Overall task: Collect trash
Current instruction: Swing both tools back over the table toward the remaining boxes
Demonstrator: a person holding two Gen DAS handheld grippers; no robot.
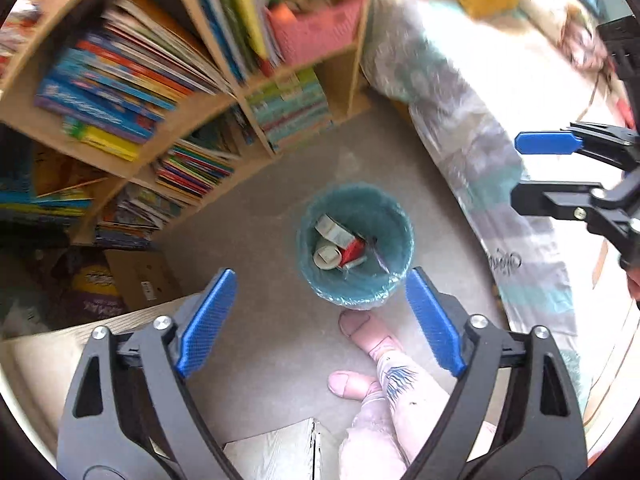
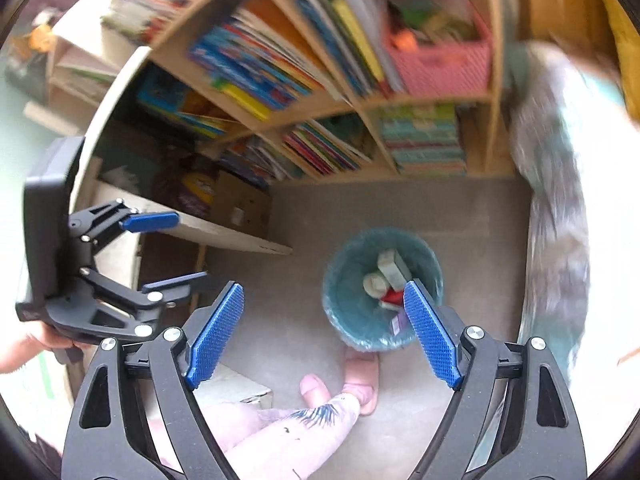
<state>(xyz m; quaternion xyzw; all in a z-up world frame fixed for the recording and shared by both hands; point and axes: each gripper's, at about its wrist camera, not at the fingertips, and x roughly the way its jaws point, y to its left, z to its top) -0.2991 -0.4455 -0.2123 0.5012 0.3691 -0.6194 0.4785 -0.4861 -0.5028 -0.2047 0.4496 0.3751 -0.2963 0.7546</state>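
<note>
A teal bin (image 1: 386, 216) with a plastic liner stands on the grey floor, far below both grippers. Inside lie trash pieces: a white carton (image 1: 332, 230), a round white cup (image 1: 326, 258) and a red wrapper (image 1: 352, 250). My left gripper (image 1: 320, 320) hangs high over the floor beside the bin, open, nothing between its blue pads. My right gripper (image 2: 324, 328) is also open and empty, its right pad overlapping the bin (image 2: 348, 304) in its own view. Each gripper shows in the other's view: the right gripper (image 1: 520, 170) at the right edge, the left gripper (image 2: 176, 250) at the left.
A wooden bookshelf (image 1: 240, 96) full of books, with a pink basket (image 1: 316, 32), stands behind the bin. A bed with a patterned blanket (image 1: 480, 152) lies to the right. The person's pink slippers (image 1: 360, 326) stand by the bin. A cardboard box (image 1: 140, 276) sits under a table edge (image 2: 224, 236).
</note>
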